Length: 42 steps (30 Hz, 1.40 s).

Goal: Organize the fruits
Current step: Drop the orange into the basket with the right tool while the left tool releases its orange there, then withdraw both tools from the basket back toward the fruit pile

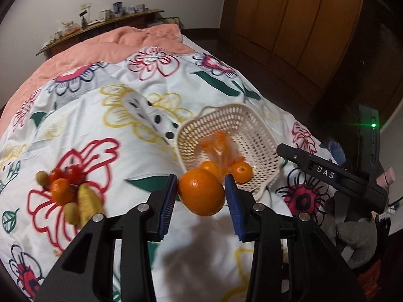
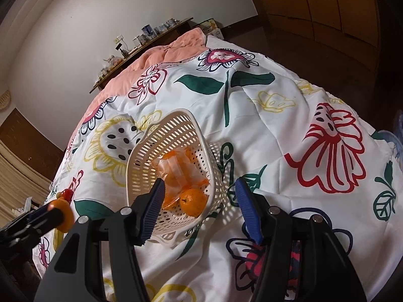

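Here — round orange (image 1: 202, 191) in left hand-held gripper (image 1: 201, 196); right hand-held gripper (image 2: 199, 209) spread, empty.

Left gripper (image 1: 201, 192) clamped on a large orange (image 1: 202, 192), blue pads against its sides, above the floral bedspread (image 1: 105, 115). Just beyond, a white perforated basket (image 1: 254, 128) tipped on its side, holding an orange net bag (image 1: 221, 148) and a small mandarin (image 1: 242, 171). Far left, a blurred fruit pile (image 1: 68, 191). At right, the right gripper (image 1: 332, 173).
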Each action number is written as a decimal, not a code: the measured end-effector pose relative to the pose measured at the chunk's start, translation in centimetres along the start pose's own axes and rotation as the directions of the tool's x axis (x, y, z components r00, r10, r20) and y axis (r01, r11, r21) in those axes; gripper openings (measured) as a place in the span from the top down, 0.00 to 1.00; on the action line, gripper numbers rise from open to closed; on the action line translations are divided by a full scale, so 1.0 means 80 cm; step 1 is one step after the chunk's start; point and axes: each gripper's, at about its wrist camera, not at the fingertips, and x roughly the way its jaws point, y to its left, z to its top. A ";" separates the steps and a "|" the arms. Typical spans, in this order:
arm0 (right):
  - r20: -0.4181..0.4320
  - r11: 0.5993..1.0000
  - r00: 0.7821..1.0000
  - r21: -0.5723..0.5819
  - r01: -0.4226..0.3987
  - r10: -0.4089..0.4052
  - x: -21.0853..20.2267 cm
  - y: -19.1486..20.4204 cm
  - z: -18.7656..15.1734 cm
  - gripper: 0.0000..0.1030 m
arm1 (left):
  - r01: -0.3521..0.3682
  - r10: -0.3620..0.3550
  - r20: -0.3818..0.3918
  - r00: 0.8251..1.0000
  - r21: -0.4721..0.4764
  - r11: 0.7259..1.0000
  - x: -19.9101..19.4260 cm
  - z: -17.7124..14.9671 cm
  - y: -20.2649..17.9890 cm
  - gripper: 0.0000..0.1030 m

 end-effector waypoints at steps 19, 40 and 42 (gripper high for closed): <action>0.002 1.000 1.000 -0.002 -0.024 0.024 0.000 -0.001 -0.003 0.43 | -0.007 0.007 -0.024 1.000 0.005 1.000 0.027 0.009 -0.020 0.48; 0.017 0.989 1.000 -0.147 0.023 -0.021 -0.001 0.064 -0.024 0.33 | -0.199 0.200 0.067 0.978 -0.022 0.980 -0.011 -0.001 0.023 0.09; 0.016 0.987 1.000 -0.159 0.021 -0.019 -0.002 0.069 -0.027 0.33 | -0.197 0.198 0.070 0.978 -0.032 0.980 -0.015 -0.003 0.027 0.09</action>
